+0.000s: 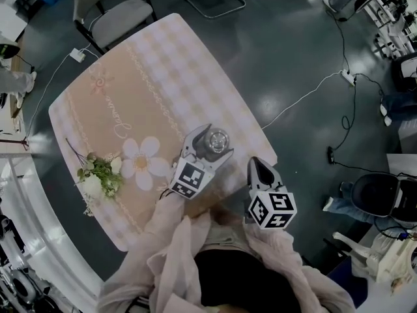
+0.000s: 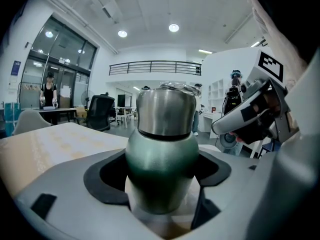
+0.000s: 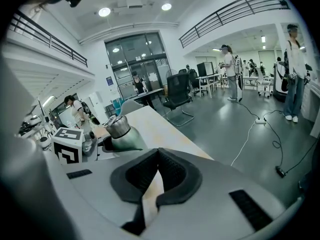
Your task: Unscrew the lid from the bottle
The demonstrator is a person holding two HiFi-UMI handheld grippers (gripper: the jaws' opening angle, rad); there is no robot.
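Bottle (image 2: 162,169) stood on table (image 1: 150,64) near front edge, body clamped by left gripper (image 1: 210,145); judged braced against rotation. Lid (image 2: 166,111) not yet removed. Right gripper (image 1: 259,166) jaws pressed together, nothing between them, parked beside bottle. Must be opened before lid is gripped.

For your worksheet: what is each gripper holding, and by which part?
The left gripper holds the bottle by its green body, below the silver lid; the right gripper is shut, empty.
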